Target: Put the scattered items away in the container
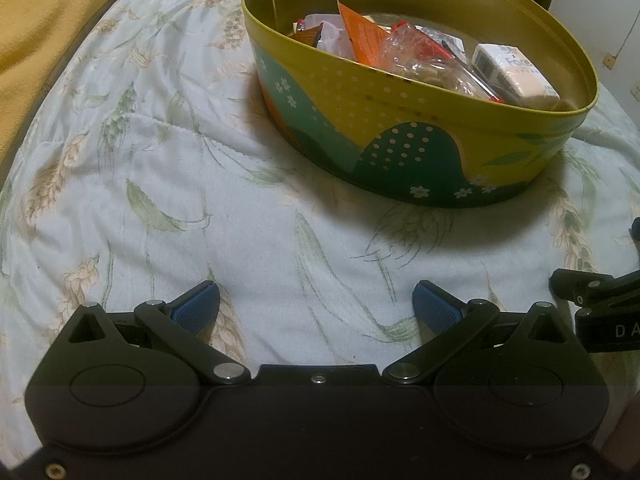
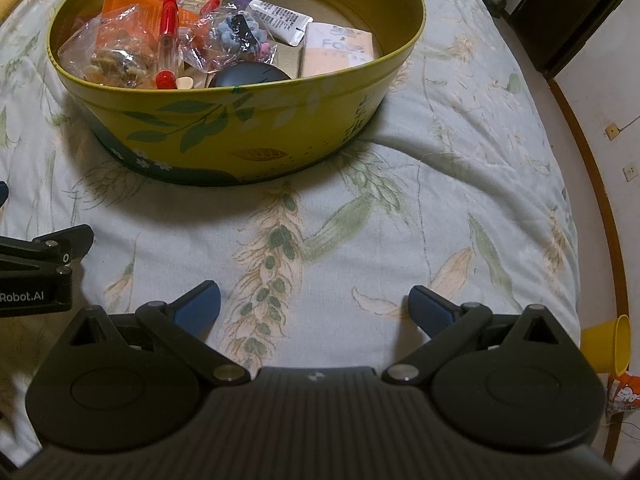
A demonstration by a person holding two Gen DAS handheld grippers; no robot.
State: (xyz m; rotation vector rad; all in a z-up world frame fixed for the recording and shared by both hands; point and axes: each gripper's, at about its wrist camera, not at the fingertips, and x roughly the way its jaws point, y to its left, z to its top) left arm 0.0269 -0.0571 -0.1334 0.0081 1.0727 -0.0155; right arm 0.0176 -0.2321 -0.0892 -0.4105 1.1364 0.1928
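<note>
A round yellow tin (image 1: pixel 400 120) (image 2: pixel 248 128) with green leaf and flower prints stands on a floral bedspread (image 1: pixel 160 184) (image 2: pixel 360 240). Inside lie several items: an orange packet (image 2: pixel 128 4), a clear bag of snacks (image 2: pixel 112 56), a red tube (image 2: pixel 168 40), a dark round case (image 2: pixel 252 74) and a pale box (image 1: pixel 516 72) (image 2: pixel 336 50). My left gripper (image 1: pixel 316 304) is open and empty, low over the bedspread in front of the tin. My right gripper (image 2: pixel 314 306) is also open and empty, level with it. Each gripper's side shows at the other view's edge.
A yellow cup (image 2: pixel 608 344) lies on its side at the bed's right edge, with an orange-and-white wrapper (image 2: pixel 624 394) below it. A mustard blanket (image 1: pixel 36 40) covers the far left. A dark door (image 2: pixel 580 12) and white wall with sockets stand beyond the bed.
</note>
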